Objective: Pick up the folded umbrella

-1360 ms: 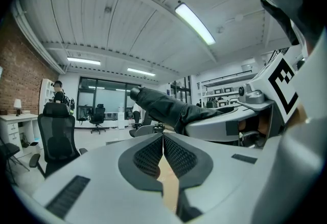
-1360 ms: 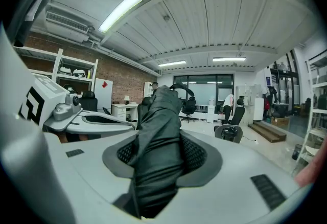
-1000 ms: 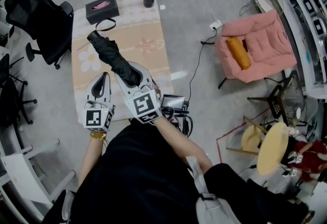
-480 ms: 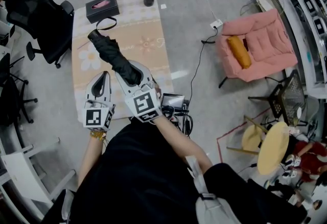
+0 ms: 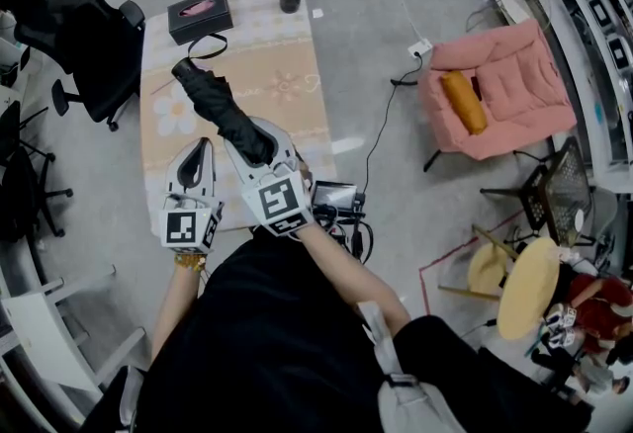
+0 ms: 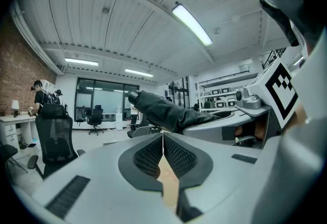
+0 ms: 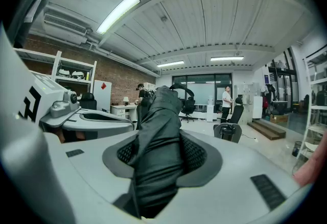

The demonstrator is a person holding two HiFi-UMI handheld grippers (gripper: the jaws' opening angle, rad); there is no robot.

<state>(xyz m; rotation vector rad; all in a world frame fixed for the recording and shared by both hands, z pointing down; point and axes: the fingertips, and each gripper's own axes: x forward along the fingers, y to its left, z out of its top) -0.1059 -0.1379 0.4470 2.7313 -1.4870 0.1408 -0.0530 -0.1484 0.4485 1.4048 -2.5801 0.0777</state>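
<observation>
The big table (image 5: pixel 287 55) has a flower cloth on it. The folded umbrella (image 5: pixel 223 115) looks lifted above it. It sticks out toward 11 o'clock from the right gripper (image 5: pixel 255 146), whose jaws squeeze one end of the black cloth. The left gripper (image 5: pixel 202 149) waits at 9 o'clock of the right one, with its jaws closed on nothing. A small strap loop (image 5: pixel 205 47) hangs at the umbrella's far end.

The umbrella is likely light, soft outside and stiff inside. The cloth may be slippery. Held at one end, the far end could dip. A hold nearer the middle would be steadier.
</observation>
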